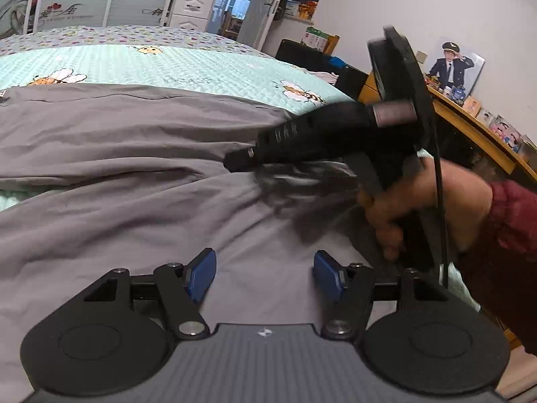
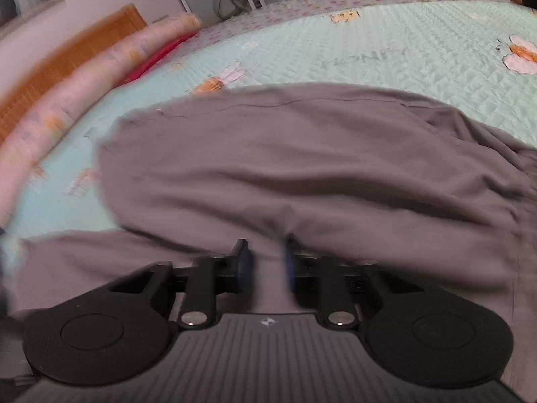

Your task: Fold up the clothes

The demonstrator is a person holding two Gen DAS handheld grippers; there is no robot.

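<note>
- The grey garment [image 1: 141,141] lies spread on the bed [image 1: 188,67], over the mint quilt with its bee prints, its long axis running side to side along the near edge of the bed.
- The right gripper [image 2: 265,262] has its jaws clenched on a bunched fold of the grey cloth; the fabric rises in a ridge from between the blue pads.
- From the left wrist view the same right gripper shows as a blurred dark tool reaching across the garment from the right, with a hand [image 1: 396,208] in a dark red sleeve [image 1: 513,215] on its handle.
- The left gripper [image 1: 265,278] hangs with its jaws released, blue pads apart, just above flat grey cloth and holding nothing.
- My guess: the fold is carried by the right hand across the garment; the left is nearer the near hem and could pin it.
- A pink bolster [image 2: 100,63] and wooden headboard [image 2: 67,60] stand at the bed's far left edge, well clear; a cluttered wooden shelf [image 1: 470,117] runs along the right wall.
</note>
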